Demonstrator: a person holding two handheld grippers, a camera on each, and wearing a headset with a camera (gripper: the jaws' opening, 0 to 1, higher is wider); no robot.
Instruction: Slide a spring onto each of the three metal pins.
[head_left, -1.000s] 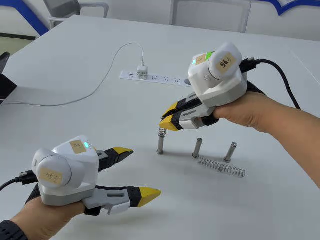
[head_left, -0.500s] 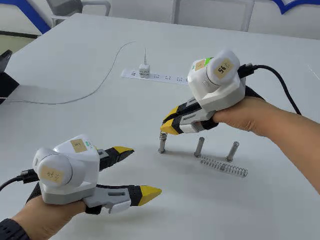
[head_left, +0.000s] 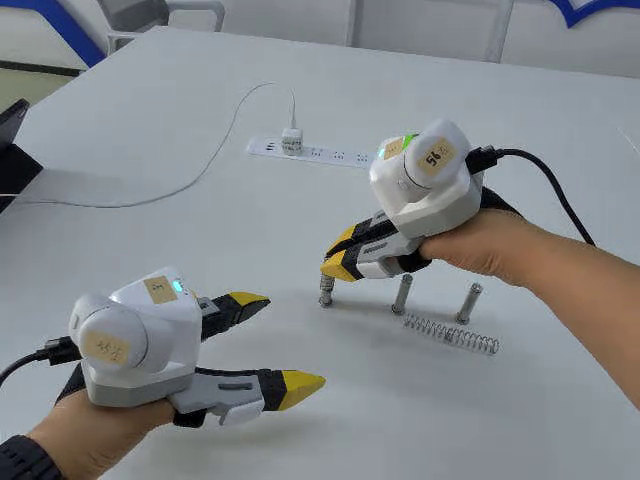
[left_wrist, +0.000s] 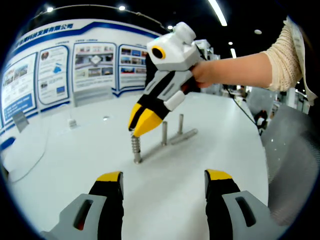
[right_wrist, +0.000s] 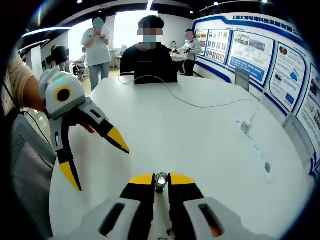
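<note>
Three pins (head_left: 402, 294) stand on the table (head_left: 200, 240); the right gripper (head_left: 335, 270), angled down from the right, pinches a spring (right_wrist: 161, 181) seated over the leftmost one (a second spring (head_left: 450, 335) lies beside the others). The left gripper (head_left: 290, 340) hovers low and level, jaws wide apart.

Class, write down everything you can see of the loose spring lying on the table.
The loose spring is a long, thin coil of silvery metal wire, evenly wound. It lies flat on its side on the white table, just in front of the middle pin and the right-hand pin, its right end slanting nearer the camera. Only the table appears to touch it.
</note>
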